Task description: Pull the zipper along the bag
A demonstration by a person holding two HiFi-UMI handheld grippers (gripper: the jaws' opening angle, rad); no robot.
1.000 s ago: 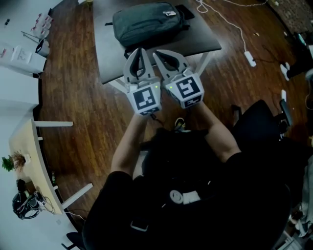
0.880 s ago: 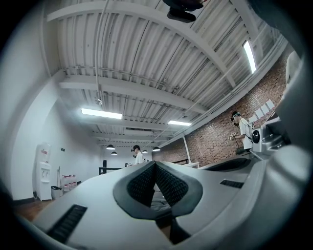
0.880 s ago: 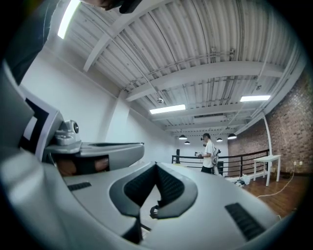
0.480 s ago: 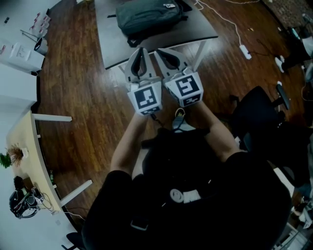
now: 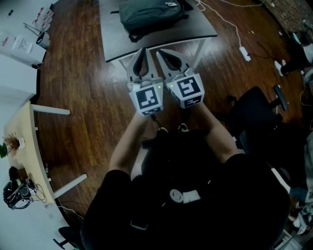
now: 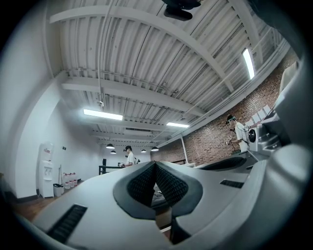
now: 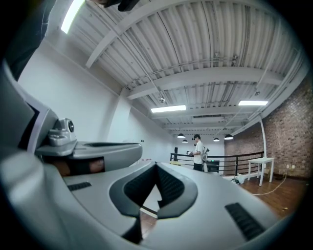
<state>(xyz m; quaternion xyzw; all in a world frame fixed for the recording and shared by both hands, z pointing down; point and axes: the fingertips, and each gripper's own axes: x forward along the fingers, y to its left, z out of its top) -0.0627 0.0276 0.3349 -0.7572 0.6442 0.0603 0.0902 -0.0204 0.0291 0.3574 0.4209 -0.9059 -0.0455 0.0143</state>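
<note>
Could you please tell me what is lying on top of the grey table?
A dark green bag lies on the grey table, towards its far side. Whatever is beneath the bag is covered, and the table's far edge runs out of the head view.

The bag is dark green, the table grey, the floor brown wood-grain.

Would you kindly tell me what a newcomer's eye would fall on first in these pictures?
Two grey hand-held grippers with black-and-white marker cubes stand out first: the left tongs and right tongs sit side by side at the centre of the head view, both shut and empty. Beyond them, at the top, a dark green fabric backpack lies untouched on a grey table standing on a dark wooden floor.
</note>
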